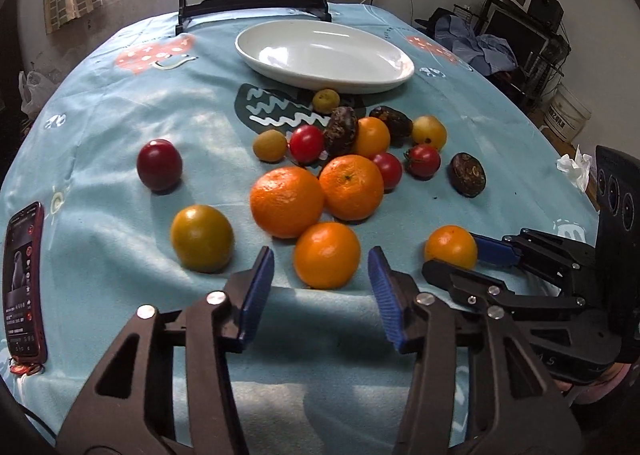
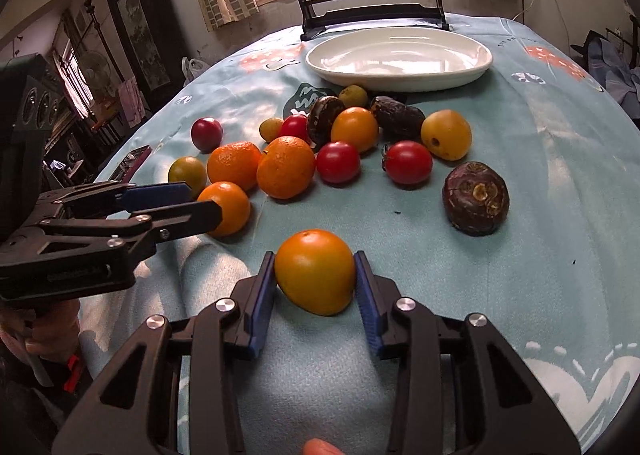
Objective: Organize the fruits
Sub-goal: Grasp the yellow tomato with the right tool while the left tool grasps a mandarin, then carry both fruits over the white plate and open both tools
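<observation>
My left gripper point(image 1: 320, 253) stands open around a round orange point(image 1: 326, 255) on the blue cloth, with a small gap showing at each blue pad. In the right wrist view the same left gripper point(image 2: 204, 201) reaches in from the left at that orange point(image 2: 226, 209). My right gripper point(image 2: 315, 257) is shut on a smaller orange-yellow fruit point(image 2: 316, 271), both pads pressed against its sides. More fruit lies beyond: two mandarins point(image 1: 286, 201), cherry tomatoes point(image 1: 306, 143), a dark plum point(image 1: 159, 164) and a greenish citrus point(image 1: 202, 237). The white oval plate point(image 1: 320, 51) at the back holds nothing.
A red phone point(image 1: 24, 283) lies at the left table edge. A dark water chestnut point(image 2: 476, 197) sits right of the pile, and a crumpled tissue point(image 1: 574, 167) lies at the right edge. A black framed screen stand point(image 2: 372, 15) rises behind the plate. A hand point(image 2: 52, 335) holds the left gripper.
</observation>
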Demonstrator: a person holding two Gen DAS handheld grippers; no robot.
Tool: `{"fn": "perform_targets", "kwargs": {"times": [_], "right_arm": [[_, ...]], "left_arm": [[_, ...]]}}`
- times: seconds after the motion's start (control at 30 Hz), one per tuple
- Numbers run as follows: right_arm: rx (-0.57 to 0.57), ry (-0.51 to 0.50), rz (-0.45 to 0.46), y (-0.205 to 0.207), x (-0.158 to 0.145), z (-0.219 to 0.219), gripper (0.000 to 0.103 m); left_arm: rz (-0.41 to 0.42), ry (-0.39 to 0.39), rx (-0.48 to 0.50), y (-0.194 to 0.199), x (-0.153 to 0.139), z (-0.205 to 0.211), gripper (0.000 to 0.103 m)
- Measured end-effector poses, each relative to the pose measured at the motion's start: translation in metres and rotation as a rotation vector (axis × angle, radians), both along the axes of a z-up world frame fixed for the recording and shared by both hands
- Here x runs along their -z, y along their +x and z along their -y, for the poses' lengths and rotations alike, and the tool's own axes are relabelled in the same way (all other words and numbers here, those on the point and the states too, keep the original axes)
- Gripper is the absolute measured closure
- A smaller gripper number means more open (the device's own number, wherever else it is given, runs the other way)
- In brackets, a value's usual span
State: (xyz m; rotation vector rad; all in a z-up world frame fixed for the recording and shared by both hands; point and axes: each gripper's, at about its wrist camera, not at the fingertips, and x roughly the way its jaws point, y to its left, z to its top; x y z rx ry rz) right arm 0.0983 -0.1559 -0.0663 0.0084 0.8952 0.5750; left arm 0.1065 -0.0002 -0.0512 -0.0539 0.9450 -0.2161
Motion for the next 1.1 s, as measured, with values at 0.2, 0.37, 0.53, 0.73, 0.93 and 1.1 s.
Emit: {"fn": "perform_targets", "kwargs": {"times": [0.2,0.37,0.53,0.73,0.93,1.1], "right_arm": [[-0.003,0.022,0.004,-0.001,0.001,0.003,0.064],[-0.004,0.015,0.007,-0.002,0.000,0.003,0.064],[-0.003,0.007,0.010,-0.004,-0.001,0.003,0.064],[-0.004,0.002,0.018,-0.006,-0.006,0.003,0.064],[0.017,0.069,0.087,0.005,-0.042,0.017,0.064],[0.106,0.085,0.160,0.065,-0.074,0.017,0.064]], "left_arm": [[-0.043,0.021,-0.010,0.010,0.008,0.008,0.061],[-0.060,0.049,-0.010,0.014,0.017,0.013,0.064],[-0.047,0.062,-0.008,0.013,0.018,0.013,0.065],[-0.023,0.029,0.018,0.006,0.011,0.013,0.065],[0.063,-0.060,0.049,0.010,-0.026,0.002,0.065],[0.149,-0.018,0.005,0.070,-0.061,0.000,0.065]]}}
